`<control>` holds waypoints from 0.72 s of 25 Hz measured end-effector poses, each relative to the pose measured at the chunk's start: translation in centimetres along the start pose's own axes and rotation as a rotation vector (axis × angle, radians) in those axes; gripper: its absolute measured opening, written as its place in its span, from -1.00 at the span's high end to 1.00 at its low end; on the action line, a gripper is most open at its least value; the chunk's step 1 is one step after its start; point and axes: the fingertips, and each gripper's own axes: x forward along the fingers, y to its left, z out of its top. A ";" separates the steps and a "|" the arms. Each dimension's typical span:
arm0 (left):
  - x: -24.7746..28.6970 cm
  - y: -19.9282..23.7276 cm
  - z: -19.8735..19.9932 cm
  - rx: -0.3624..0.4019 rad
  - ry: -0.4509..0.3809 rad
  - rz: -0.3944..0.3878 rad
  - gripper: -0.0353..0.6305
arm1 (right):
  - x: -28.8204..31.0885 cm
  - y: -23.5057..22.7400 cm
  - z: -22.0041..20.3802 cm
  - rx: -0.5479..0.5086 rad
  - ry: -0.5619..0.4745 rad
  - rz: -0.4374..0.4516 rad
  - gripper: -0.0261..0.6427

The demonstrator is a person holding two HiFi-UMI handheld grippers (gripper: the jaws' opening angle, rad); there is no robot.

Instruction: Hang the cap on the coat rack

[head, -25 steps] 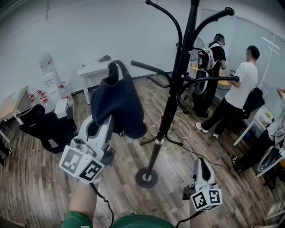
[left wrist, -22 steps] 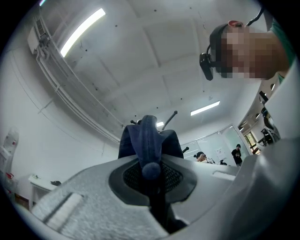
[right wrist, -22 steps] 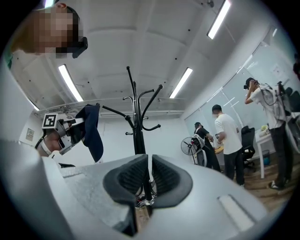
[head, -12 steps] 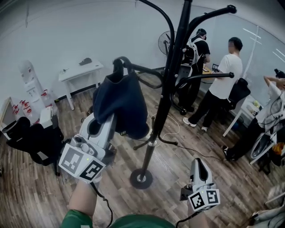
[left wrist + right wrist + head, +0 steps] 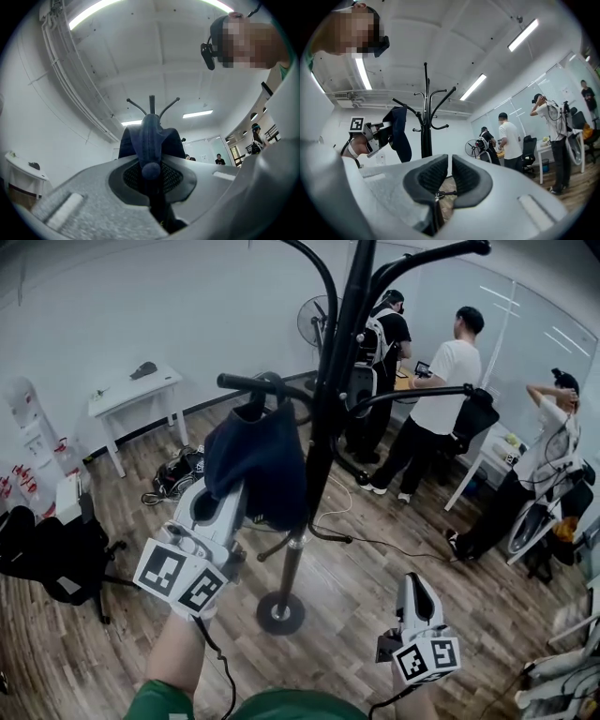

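A dark navy cap hangs from my left gripper, which is shut on its lower edge and holds it raised. The cap's top sits right at a low arm of the black coat rack; whether it rests on the arm I cannot tell. In the left gripper view the cap fills the space between the jaws of the left gripper, with the rack's top behind it. My right gripper hangs low at the right, shut and empty. The right gripper view shows the right gripper, the cap and the rack.
The rack's round base stands on the wood floor, with cables trailing from it. Several people stand at desks at the back right beside a fan. A white table stands against the back wall, a black chair at left.
The left gripper has carried the cap to the right, up against the rack's low arm. The head view has swung, so the rack now stands closer to the middle. The right gripper has hardly moved.
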 end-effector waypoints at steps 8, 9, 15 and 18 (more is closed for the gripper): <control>3.1 -0.8 -5.0 -0.030 0.048 -0.015 0.83 | -1.8 -3.4 0.3 -0.028 0.024 -0.099 0.84; 3.5 -1.0 -5.6 -0.023 0.056 -0.016 0.83 | -2.0 -3.8 0.3 -0.030 0.028 -0.110 0.84; 4.1 -0.5 -9.7 0.021 0.148 0.006 0.82 | -2.8 -4.7 0.1 -0.031 0.045 -0.155 0.84; 3.7 -0.5 -11.2 0.000 0.185 0.017 0.82 | -3.2 -4.7 0.1 -0.032 0.050 -0.158 0.84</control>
